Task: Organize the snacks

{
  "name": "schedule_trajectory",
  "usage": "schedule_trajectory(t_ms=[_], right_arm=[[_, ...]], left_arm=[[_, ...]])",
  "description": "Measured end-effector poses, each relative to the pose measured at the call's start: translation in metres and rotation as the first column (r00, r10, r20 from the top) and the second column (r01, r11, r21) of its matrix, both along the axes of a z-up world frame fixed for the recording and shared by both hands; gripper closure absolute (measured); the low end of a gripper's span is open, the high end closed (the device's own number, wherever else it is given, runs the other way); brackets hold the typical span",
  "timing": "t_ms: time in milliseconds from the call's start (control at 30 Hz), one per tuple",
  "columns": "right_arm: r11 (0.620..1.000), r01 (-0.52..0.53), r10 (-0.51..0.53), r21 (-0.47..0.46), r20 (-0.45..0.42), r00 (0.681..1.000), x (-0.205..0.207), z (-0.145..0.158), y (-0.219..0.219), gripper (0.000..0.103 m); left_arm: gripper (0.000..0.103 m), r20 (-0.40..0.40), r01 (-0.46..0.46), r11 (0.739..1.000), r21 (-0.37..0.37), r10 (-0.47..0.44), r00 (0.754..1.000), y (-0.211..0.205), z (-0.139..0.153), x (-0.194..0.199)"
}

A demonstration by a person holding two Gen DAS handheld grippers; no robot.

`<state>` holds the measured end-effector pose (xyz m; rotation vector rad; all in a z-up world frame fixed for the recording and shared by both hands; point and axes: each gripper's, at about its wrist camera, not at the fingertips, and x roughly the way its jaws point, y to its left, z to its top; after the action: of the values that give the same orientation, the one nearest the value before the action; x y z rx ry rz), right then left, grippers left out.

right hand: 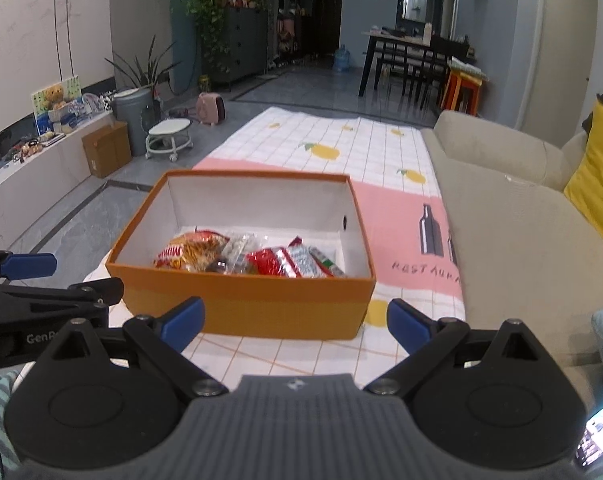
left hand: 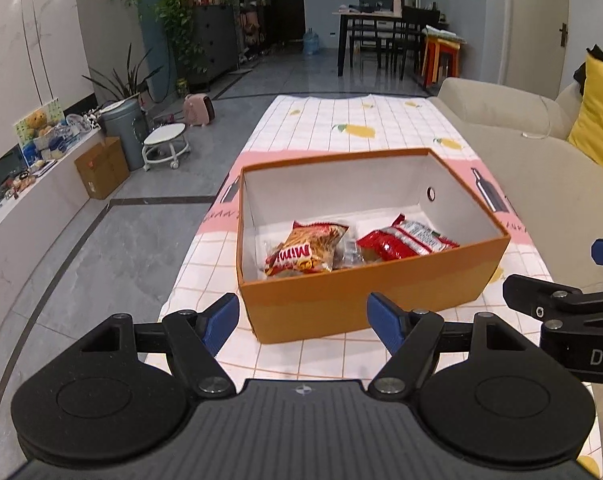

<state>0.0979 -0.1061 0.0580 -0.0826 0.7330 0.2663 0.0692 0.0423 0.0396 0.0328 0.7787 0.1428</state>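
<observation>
Left wrist view: the left gripper [left hand: 303, 320] stands wide, nothing between its blue pads [left hand: 220, 322], hovering over the tablecloth [left hand: 321, 128] just short of the box [left hand: 361, 300]. The box is orange outside, white inside, lid off, and sits straight ahead of the fingertips, its near wall between and just beyond them. Inside, toward the near wall, lie the snacks: an orange-red Mimi bag [left hand: 305, 250] ahead and slightly left, a clear packet [left hand: 347, 254] in the middle, and red packets [left hand: 407, 240] ahead to the right. The far half of the box floor is bare. The right gripper [left hand: 557, 276] pokes in at the right edge, beside the box's right corner.

In the right wrist view the right gripper [right hand: 295, 324] is also spread wide and holds nothing, its pads [right hand: 183, 322] flanking the near wall of the box [right hand: 241, 308] without touching it. The bag [right hand: 191, 256] lies ahead to the left, the red packets [right hand: 289, 262] ahead near centre. The left gripper [right hand: 49, 276] shows at the left edge, beside the box's left corner. A beige sofa [right hand: 521, 220] runs along the right of the tablecloth.
</observation>
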Motion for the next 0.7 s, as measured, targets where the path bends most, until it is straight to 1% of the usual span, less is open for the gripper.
schedule_trajectory(t_ms=[233,700], right_arm=[[1.000,0.020,-0.020,0.003,-0.037,0.999,0.0027,-0.0064,-0.0016,0.008],[1.000,0.016,-0.016,-0.001,-0.043,0.999,0.0026,-0.0059,-0.0001,0.008]], left_arm=[[0.017,-0.014,0.004,1.000,0.002,-0.004,1.000,-0.0018,-0.0049,-0.0020],[0.017,-0.023,0.005,1.000,-0.006,-0.005,1.000,-0.0031,-0.0076,-0.0037]])
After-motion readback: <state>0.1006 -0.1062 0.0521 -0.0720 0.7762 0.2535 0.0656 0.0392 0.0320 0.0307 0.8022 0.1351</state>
